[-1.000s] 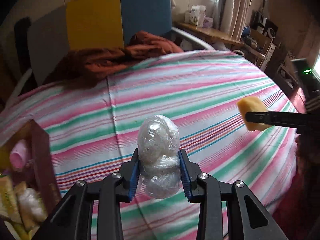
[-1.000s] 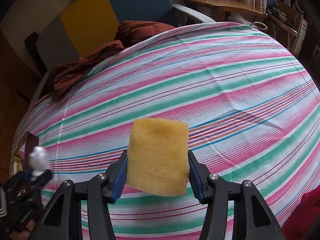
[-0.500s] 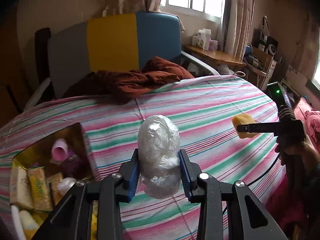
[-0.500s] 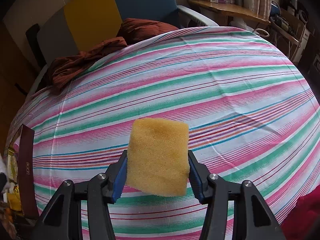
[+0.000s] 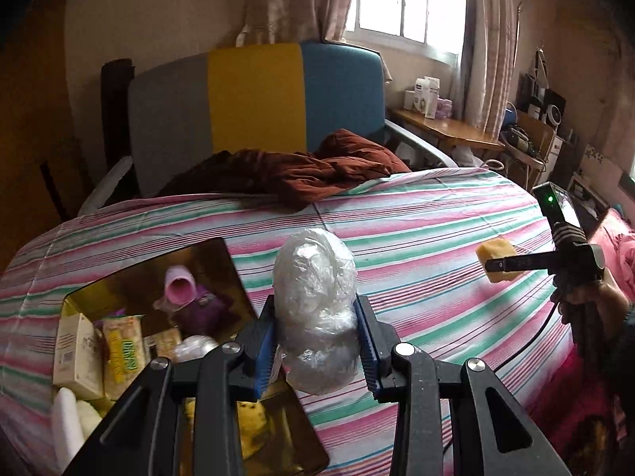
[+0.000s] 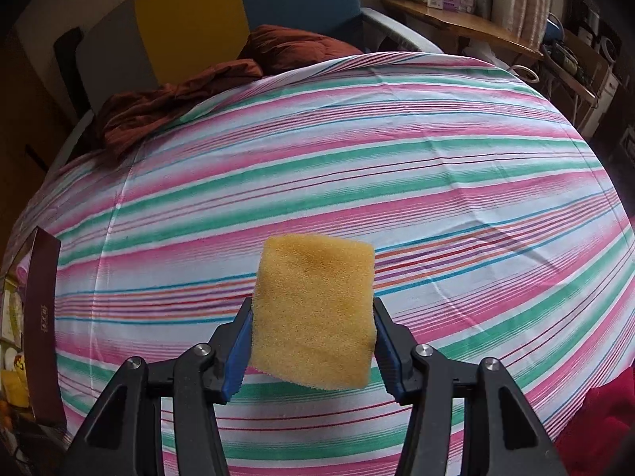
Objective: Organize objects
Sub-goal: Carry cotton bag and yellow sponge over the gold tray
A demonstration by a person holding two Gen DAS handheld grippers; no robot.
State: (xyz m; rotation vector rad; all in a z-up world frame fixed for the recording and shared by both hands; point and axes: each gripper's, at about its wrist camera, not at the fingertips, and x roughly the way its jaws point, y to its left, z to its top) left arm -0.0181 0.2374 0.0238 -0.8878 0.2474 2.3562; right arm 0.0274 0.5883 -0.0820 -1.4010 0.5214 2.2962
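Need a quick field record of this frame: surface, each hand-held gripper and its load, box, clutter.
surface: bed with striped sheet
left hand-held gripper: shut on clear plastic-wrapped bundle, held above the sheet beside the box
right hand-held gripper: shut on yellow sponge, held above the sheet
box: open, at the bed's left, holding packets and a pink item
clutter: brown blanket at the headboard
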